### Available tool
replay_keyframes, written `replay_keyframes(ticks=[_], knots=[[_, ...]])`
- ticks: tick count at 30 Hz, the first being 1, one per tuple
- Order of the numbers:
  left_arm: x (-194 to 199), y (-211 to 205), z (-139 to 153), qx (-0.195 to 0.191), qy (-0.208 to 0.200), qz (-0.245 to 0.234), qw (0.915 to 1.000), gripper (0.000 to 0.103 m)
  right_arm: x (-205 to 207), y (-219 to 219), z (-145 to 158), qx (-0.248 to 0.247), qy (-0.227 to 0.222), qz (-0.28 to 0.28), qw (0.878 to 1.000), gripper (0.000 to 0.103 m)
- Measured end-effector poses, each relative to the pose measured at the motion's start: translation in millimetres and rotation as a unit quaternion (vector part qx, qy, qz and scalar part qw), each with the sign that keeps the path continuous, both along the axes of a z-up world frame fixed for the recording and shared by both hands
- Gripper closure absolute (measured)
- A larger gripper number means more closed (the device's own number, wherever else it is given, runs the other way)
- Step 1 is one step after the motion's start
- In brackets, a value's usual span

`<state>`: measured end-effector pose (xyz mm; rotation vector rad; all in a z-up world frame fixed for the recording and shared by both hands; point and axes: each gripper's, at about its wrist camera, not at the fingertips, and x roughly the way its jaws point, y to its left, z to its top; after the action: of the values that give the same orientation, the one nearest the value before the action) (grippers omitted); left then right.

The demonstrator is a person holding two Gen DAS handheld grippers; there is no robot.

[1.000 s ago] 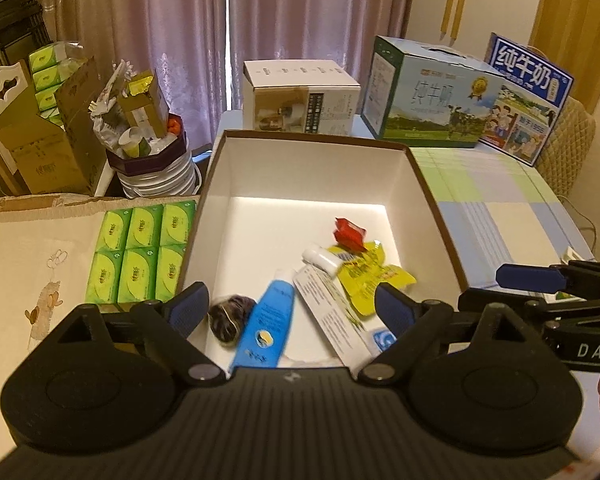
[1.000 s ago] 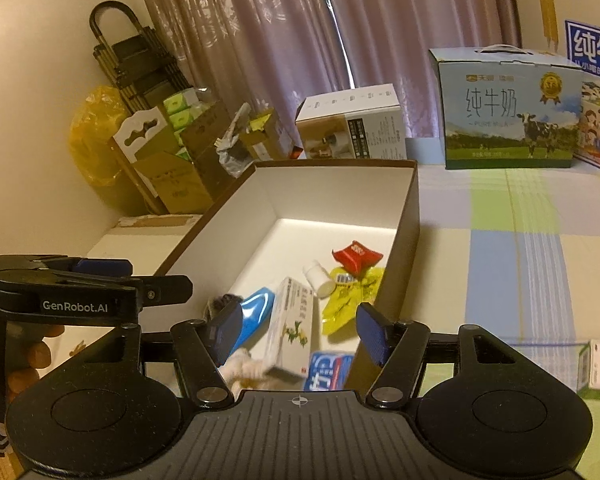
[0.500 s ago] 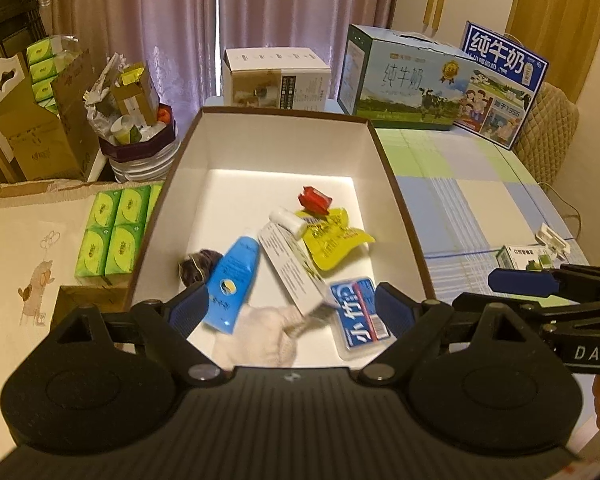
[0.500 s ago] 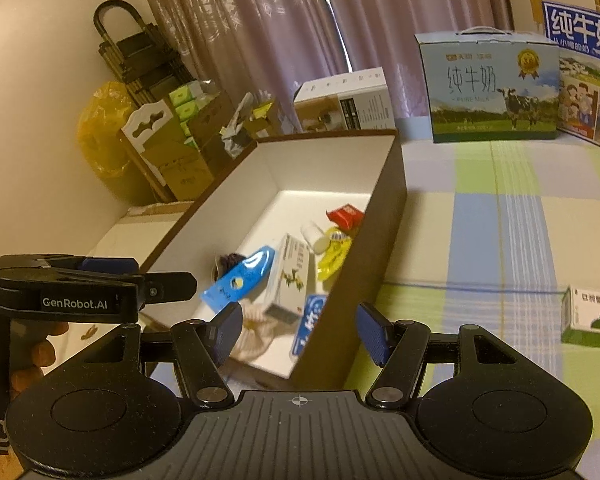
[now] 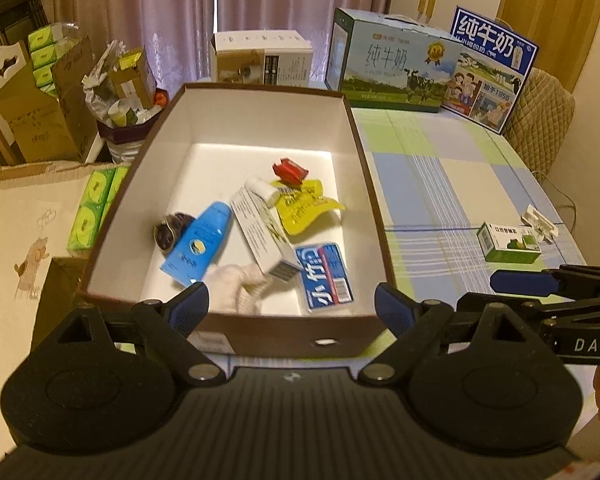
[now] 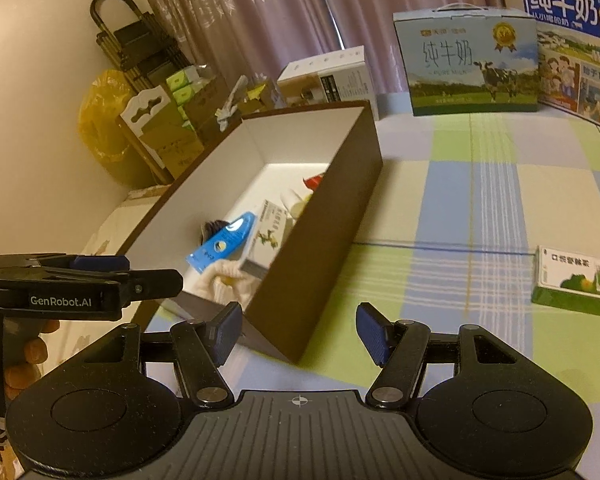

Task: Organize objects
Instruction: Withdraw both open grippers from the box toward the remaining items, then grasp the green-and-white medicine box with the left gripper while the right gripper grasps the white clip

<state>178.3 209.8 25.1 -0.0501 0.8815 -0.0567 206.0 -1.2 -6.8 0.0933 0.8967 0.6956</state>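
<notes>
I am holding both tools back from the brown, white-lined cardboard box [image 5: 374, 216], and I am judging the next pick to be the small green-and-white carton [image 6: 576, 286] lying alone on the checked blue-and-green tablecloth [image 6: 476, 208].

The left gripper [image 5: 291, 306] is standing wide apart with nothing between its blue pads; the box's near wall is showing in the gap, apart from them. The right gripper [image 6: 299, 338] is standing part-spread and also empty, with the box's near corner showing beyond the gap.

Location of the target: in the right wrist view the carton is lying at about 2 o'clock from the right gripper, well apart from the box and with bare cloth between. In the left wrist view the same carton [image 5: 508, 242] is lying at about 2 o'clock too, but beyond the right tool, which is crossing that side of the frame. I am therefore treating the right hand as the nearer one.

Long axis: the carton is lying flat with its length running roughly 9 to 3 o'clock across the right wrist view, so the narrow dimension is running away from the camera. I am judging that the right jaws would need to swing toward 2 o'clock and roll to straddle that narrow side.

A small white clip-like piece [image 5: 540, 222] is lying just beside the carton at its far end; I cannot tell whether they are touching.

The box is already holding a blue tube [image 5: 200, 246], a yellow pouch [image 5: 306, 210] and other small items.
</notes>
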Motion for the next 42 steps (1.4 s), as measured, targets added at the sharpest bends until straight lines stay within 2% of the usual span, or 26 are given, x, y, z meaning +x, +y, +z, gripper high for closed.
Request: replay_keyframes(ticks=[15, 23, 42], knots=[[-17, -56, -4, 0.001, 0.011, 0.013, 0.9998, 0.015, 3, -61, 0, -0.003, 0.014, 0.010, 1.000, 0.043], [-19, -93, -7, 0.003, 0.017, 0.009, 0.9998, 0.015, 8, -101, -2, -0.002, 0.021, -0.007, 1.000, 0.043], [1, -193, -22, -0.002, 0.031, -0.063, 0.9976, 0.015, 22, -201, -10, -0.001, 0.037, -0.090, 0.995, 0.043]])
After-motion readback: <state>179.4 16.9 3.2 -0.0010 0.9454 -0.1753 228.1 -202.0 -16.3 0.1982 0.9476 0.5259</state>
